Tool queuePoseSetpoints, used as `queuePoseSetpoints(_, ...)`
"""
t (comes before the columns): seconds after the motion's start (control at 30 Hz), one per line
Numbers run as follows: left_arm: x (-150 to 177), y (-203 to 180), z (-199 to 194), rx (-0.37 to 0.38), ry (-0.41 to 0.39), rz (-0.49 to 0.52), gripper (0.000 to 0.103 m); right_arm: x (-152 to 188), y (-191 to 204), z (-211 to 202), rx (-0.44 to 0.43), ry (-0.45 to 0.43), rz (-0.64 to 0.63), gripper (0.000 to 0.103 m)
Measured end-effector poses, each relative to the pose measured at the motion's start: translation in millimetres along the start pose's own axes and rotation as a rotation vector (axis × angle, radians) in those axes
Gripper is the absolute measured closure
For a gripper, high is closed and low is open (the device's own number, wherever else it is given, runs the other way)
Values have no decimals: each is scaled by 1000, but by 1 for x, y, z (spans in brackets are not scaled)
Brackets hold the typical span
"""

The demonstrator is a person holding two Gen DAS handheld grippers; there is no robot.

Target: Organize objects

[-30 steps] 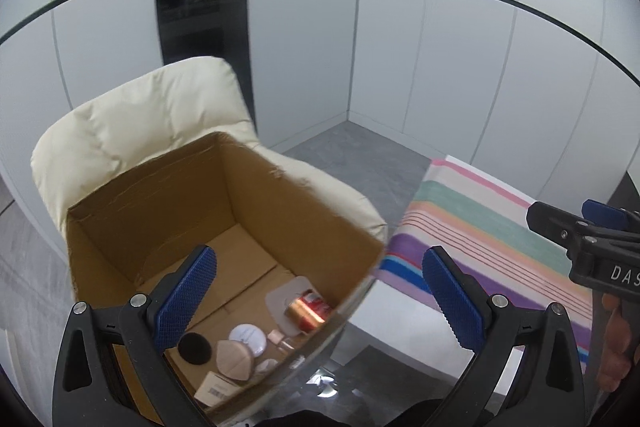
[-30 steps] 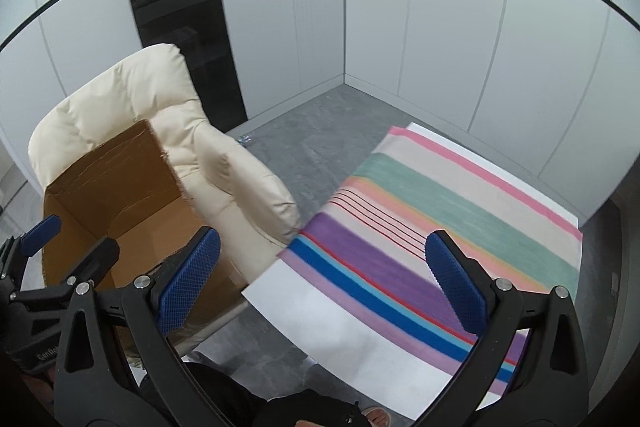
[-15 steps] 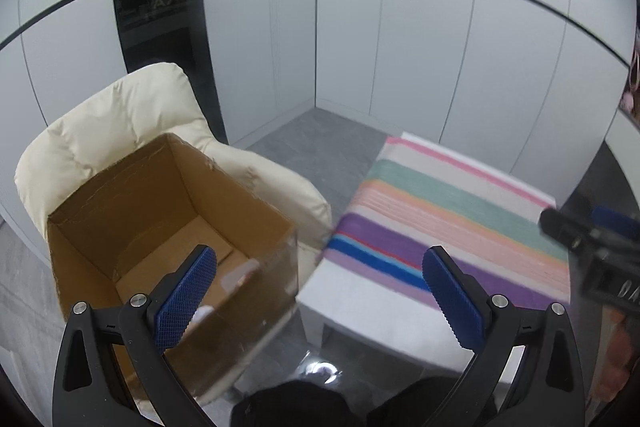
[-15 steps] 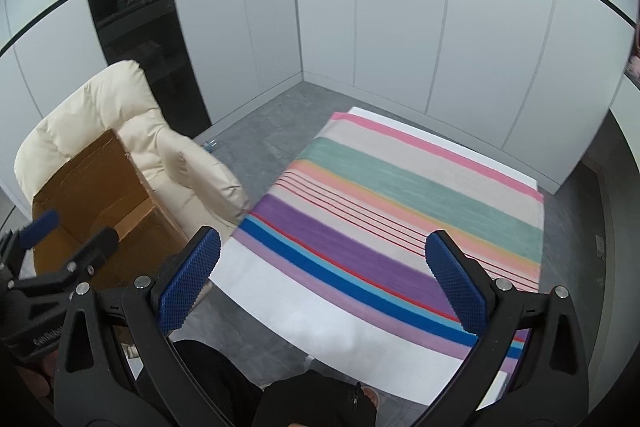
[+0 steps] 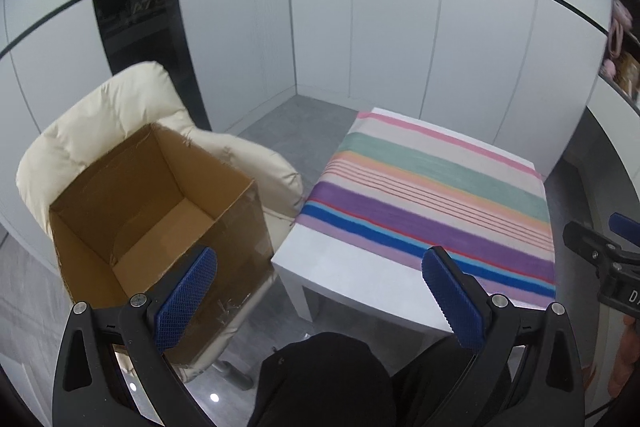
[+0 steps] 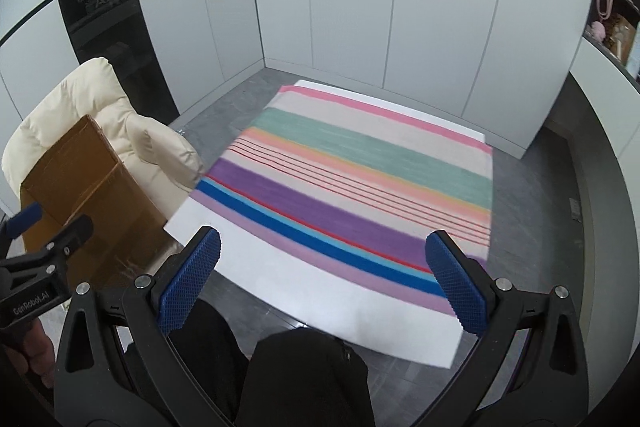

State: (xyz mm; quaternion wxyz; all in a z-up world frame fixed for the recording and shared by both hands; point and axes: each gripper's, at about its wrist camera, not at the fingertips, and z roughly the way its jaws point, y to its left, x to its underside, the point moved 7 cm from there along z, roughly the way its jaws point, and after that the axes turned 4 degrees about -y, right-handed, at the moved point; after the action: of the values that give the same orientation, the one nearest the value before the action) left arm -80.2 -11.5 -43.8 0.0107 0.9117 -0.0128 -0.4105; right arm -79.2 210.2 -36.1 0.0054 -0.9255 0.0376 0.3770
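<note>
An open cardboard box [image 5: 132, 211] sits on a cream padded chair [image 5: 112, 115]; its contents are hidden by its near wall from here. It also shows in the right wrist view [image 6: 92, 195]. My left gripper [image 5: 320, 287] is open and empty, held high between the box and a white table [image 5: 360, 291] covered by a striped cloth [image 5: 432, 195]. My right gripper [image 6: 324, 279] is open and empty above the near edge of the striped cloth [image 6: 352, 187]. No loose objects show on the cloth.
White wall panels enclose a grey floor [image 6: 560, 187]. A dark glass column [image 5: 136, 15] stands behind the chair. Shelves with pink and brown items [image 6: 612, 19] are at the far right. The person's dark-clothed legs [image 6: 304, 379] are below the grippers.
Both grippers have pulled back and swung right, away from the box and toward the striped table. The items inside the box have dropped out of sight. Both stay open.
</note>
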Motion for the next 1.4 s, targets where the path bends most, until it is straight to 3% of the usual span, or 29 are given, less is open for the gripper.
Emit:
queuePoseSetpoints(0.2,3,-22,-19,26,-32,47,0,22,-7,-19,1,10,-10,0)
queuePoseSetpoints(0.53,28,-45,-23,14,50,85,0,42,-10,-40,10,11,-9,0)
queuePoseSetpoints(0.77,49,-50,-23,-11,93,91,0,53,-17,-33,4,55,2,0)
queuePoseSetpoints(0.97,48,-41,-24,-16,89,45,0,57,-19,-26,8,77,0,0)
queuePoseSetpoints(1.4,48,-48,-26,20,87,71,0,60,-12,-24,3,77,-17,0)
